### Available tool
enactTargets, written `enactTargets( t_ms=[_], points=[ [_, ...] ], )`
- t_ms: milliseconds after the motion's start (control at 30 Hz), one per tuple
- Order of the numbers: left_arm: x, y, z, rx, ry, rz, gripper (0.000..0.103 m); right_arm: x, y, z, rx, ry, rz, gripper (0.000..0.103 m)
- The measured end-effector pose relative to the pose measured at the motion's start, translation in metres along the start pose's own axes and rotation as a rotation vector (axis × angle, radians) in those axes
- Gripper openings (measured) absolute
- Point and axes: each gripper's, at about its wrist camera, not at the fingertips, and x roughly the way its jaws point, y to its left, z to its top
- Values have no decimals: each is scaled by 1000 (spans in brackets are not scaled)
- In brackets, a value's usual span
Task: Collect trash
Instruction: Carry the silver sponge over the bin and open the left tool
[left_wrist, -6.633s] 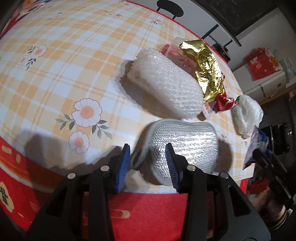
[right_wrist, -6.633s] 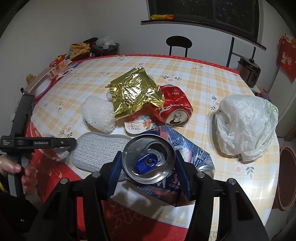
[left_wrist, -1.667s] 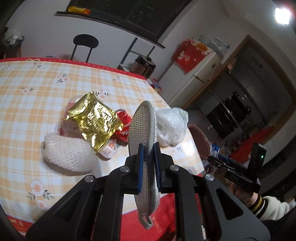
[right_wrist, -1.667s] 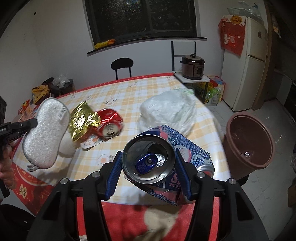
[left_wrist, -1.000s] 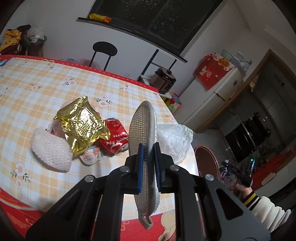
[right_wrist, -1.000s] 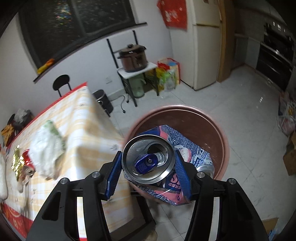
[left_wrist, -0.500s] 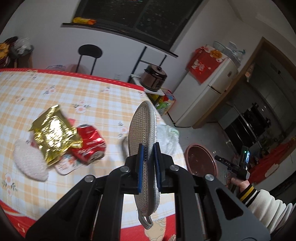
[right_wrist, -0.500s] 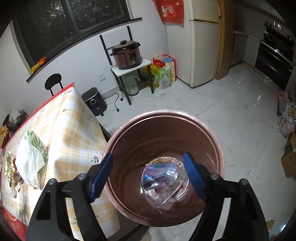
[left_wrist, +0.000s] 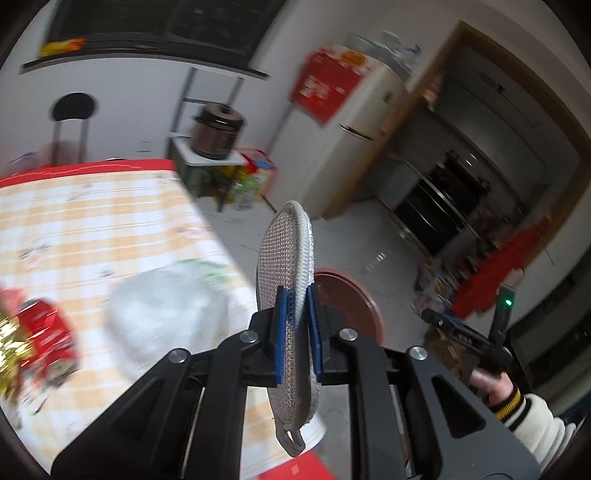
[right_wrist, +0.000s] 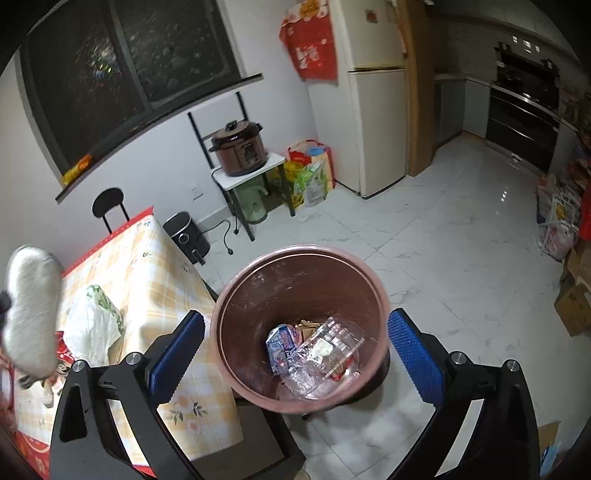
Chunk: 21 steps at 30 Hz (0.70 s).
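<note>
grey mesh oval pad (left_wrist: 286, 273) stands on edge, clamped between the blue pads of the left gripper (left_wrist: 295, 330), held above the yellow checked tablecloth (left_wrist: 92, 229) edge. white crumpled plastic bag (left_wrist: 166, 314) and red crushed can (left_wrist: 48, 325) lie on the table, blurred. round brown plastic bin (left_wrist: 351, 306) is on the floor behind the pad.

right wrist view: right gripper (right_wrist: 295, 354) hangs over the bin (right_wrist: 236, 306), jaws opening wide, nothing between them. blue crushed can (right_wrist: 282, 345) lies at the bin bottom beside clear plastic packaging (right_wrist: 325, 350). the grey pad (right_wrist: 31, 306) shows at far left over the table.
</note>
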Motion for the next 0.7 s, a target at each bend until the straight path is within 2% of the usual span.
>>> enactTargets(
  t_ms=[100,233,267,300,333,367,467,500,567,700],
  points=[
    [42,-21,5,17,44,-50,15,-16,-14,-11,26,-4,-17,98],
    [105,-56,9,29,103,-155,17,-34,-30,-25,48,3,-50,98],
    [117,-65,10,37,109,-169,27,-38,-34,-28,55,5,-56,98],
    [125,-73,12,45,108,-173,48,-43,-37,-30,60,5,-60,98],
    [132,-80,16,44,96,-183,55,-46,-40,-32,64,6,-66,98],
    [134,-83,18,38,85,-191,60,-48,-42,-33,67,5,-70,98],
    [126,-85,24,34,67,-181,63,-56,-45,-37,78,-2,-73,98],
    [119,-83,25,39,53,-174,73,-58,-45,-37,84,-7,-69,98],
    [103,-78,26,45,15,-135,83,-60,-42,-36,90,-14,-60,98],
    [67,-50,28,34,-18,-55,85,-59,-29,-29,80,-24,-27,98]
  ],
)
